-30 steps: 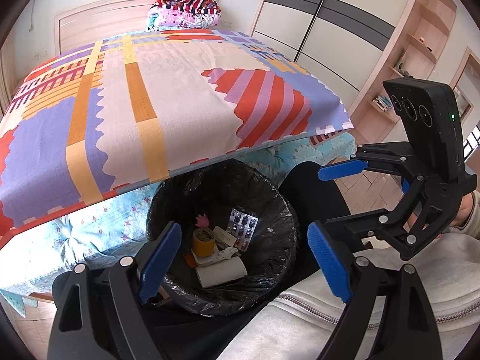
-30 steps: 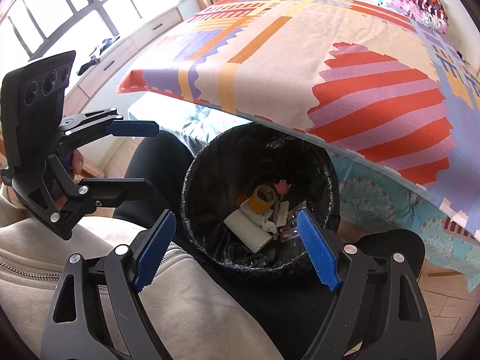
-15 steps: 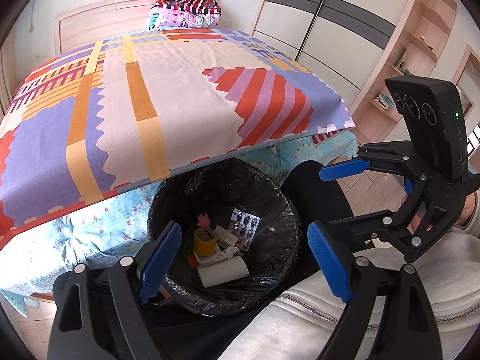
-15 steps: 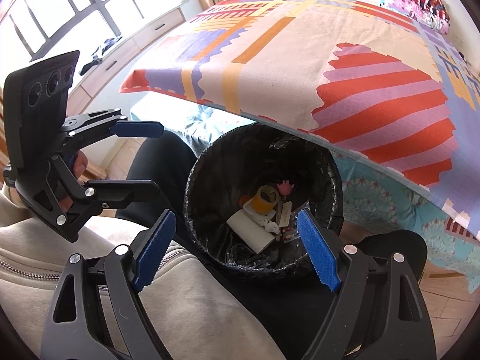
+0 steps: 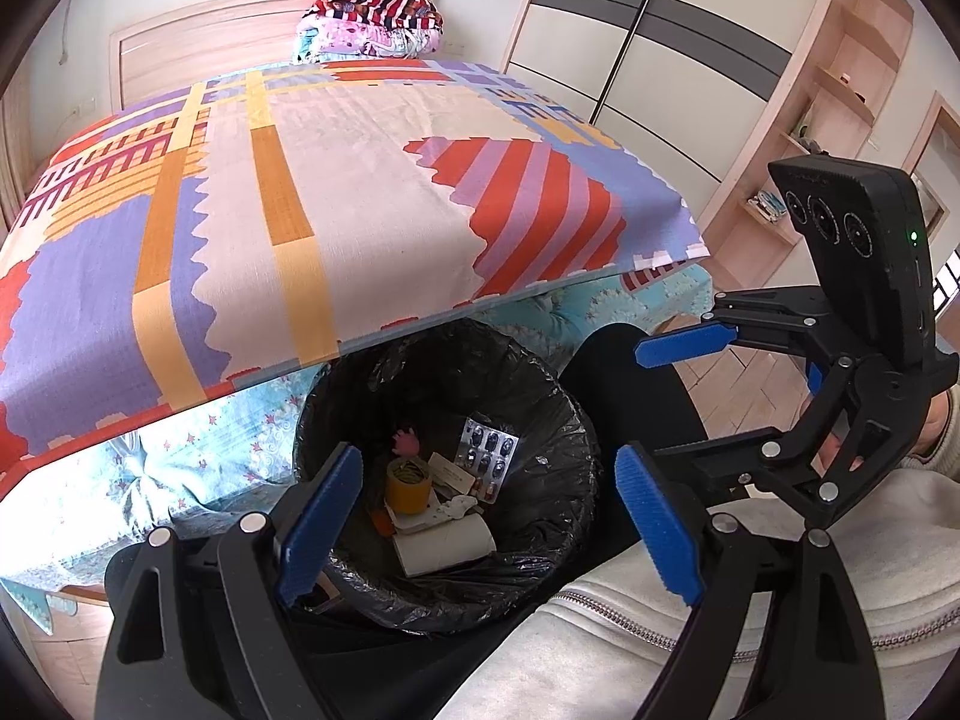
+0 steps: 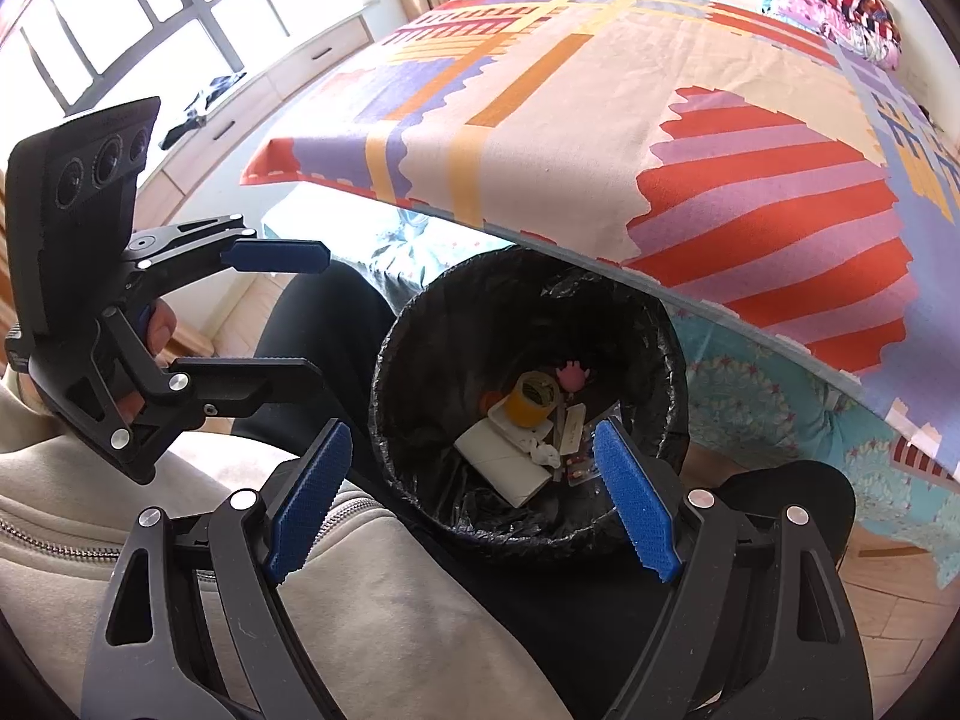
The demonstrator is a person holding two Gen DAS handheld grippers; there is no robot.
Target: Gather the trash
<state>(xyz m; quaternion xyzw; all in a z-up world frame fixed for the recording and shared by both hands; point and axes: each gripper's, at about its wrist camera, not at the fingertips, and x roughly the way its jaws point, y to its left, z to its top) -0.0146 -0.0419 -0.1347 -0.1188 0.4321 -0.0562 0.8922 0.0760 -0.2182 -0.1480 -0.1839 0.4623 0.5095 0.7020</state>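
Both tools, left tool (image 5: 489,531) and right tool (image 6: 474,501), are hanging released over the trash bin (image 5: 447,474); its black liner (image 5: 558,420) is likely handling light, soft, slippery; taking hold at the near rim.

Bright daylight from blown-out window (image 6: 120,18); sharp, fisheye-warped, dark corners

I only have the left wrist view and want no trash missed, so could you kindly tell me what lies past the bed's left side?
Observer: The right wrist view shows a large window beyond the bed, with a low drawer cabinet under it.
Operator: Thank you. Is anything lying on that cabinet?
Observer: Yes, one dark item lies on top of it. It is too small to identify.
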